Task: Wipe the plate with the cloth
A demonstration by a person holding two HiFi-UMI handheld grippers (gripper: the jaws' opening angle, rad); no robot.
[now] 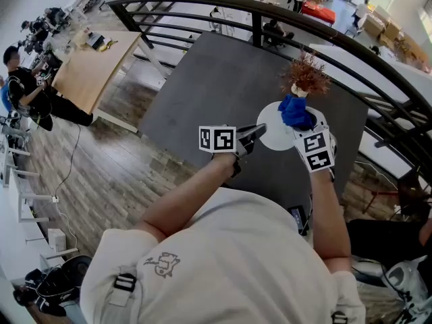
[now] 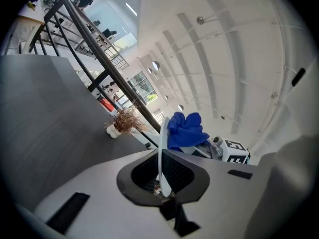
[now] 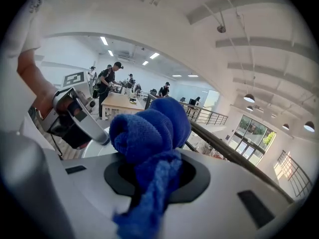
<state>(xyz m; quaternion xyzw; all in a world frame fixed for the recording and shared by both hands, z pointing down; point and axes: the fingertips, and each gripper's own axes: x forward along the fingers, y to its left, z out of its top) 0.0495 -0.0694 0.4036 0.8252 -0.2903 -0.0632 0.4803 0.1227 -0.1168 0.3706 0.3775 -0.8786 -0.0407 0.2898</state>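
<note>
One, left gripper view, shows plate (image 2: 162, 151) rim clamped.

Table: dark grey table (image 1: 196, 93), beside the railing.
Plant: dried brown plant (image 1: 308, 73) in a small white vase, on the table's far side.
Railing: black railing (image 1: 256, 9), curved.
Left: wooden bench (image 1: 91, 69); seated person (image 1: 23, 90) beside it.
Floor: wood planks (image 1: 108, 174).

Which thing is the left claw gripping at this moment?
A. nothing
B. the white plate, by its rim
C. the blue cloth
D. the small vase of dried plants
B: in the left gripper view the left claw is shut on the rim of the white plate, seen edge-on, while the blue cloth is clamped in the right claw.
</note>
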